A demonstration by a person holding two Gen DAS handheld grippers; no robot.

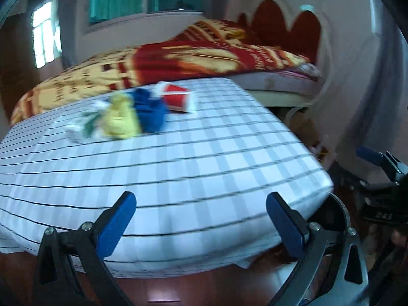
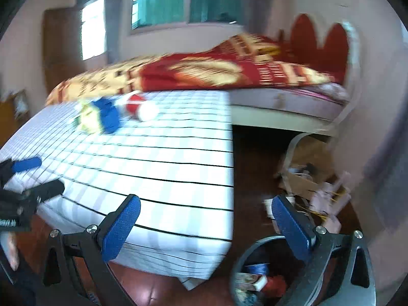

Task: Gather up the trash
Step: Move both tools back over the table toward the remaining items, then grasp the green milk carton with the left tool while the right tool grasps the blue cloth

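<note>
Trash lies at the far side of the checked tablecloth (image 1: pixel 178 168): a red paper cup on its side (image 1: pixel 177 98), a crumpled blue piece (image 1: pixel 149 109), a crumpled yellow piece (image 1: pixel 119 119) and a white-green wrapper (image 1: pixel 83 127). The right wrist view shows the cup (image 2: pixel 137 107), the blue piece (image 2: pixel 108 116) and the yellow piece (image 2: pixel 88 119). My left gripper (image 1: pixel 201 219) is open and empty over the table's near edge. My right gripper (image 2: pixel 206 227) is open and empty above a round bin (image 2: pixel 257 275) holding some trash, by the table's corner.
A bed with a red and yellow blanket (image 1: pixel 183 56) stands behind the table. Cardboard and clutter (image 2: pixel 311 183) lie on the floor under the bed's end, right of the table. The floor is dark red.
</note>
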